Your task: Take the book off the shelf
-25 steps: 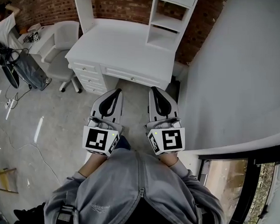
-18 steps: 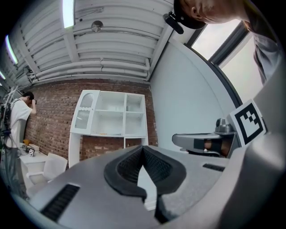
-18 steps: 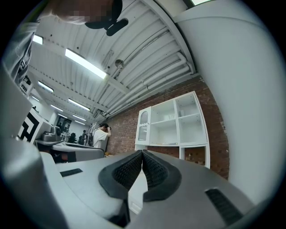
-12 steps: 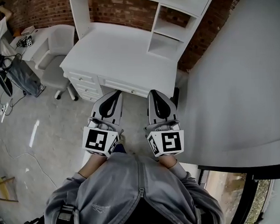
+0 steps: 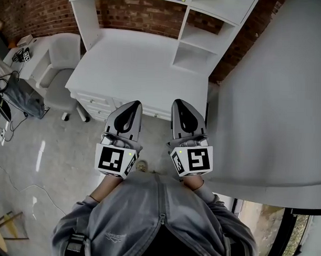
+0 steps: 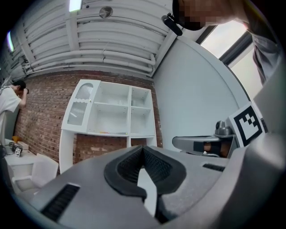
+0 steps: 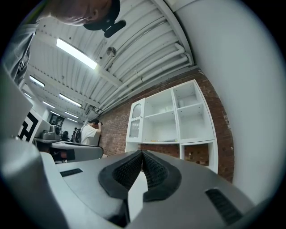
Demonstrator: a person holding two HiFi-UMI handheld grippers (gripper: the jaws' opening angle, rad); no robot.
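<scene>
A thin book lies flat on a middle shelf of the white hutch; in the right gripper view the book is a pale strip on the same shelf. The hutch stands on a white desk against a brick wall. My left gripper and right gripper are held side by side at the desk's front edge, pointing towards it, far short of the shelf. The left gripper and the right gripper are both shut with nothing between the jaws.
A grey office chair stands left of the desk. A curved pale wall runs close along the right. A dark bag and cables lie on the floor at left. A person in a white shirt stands far off.
The desk and hutch have slid lower and grown larger in the head view as I moved towards them. Both grippers keep their pose, shut and side by side.
</scene>
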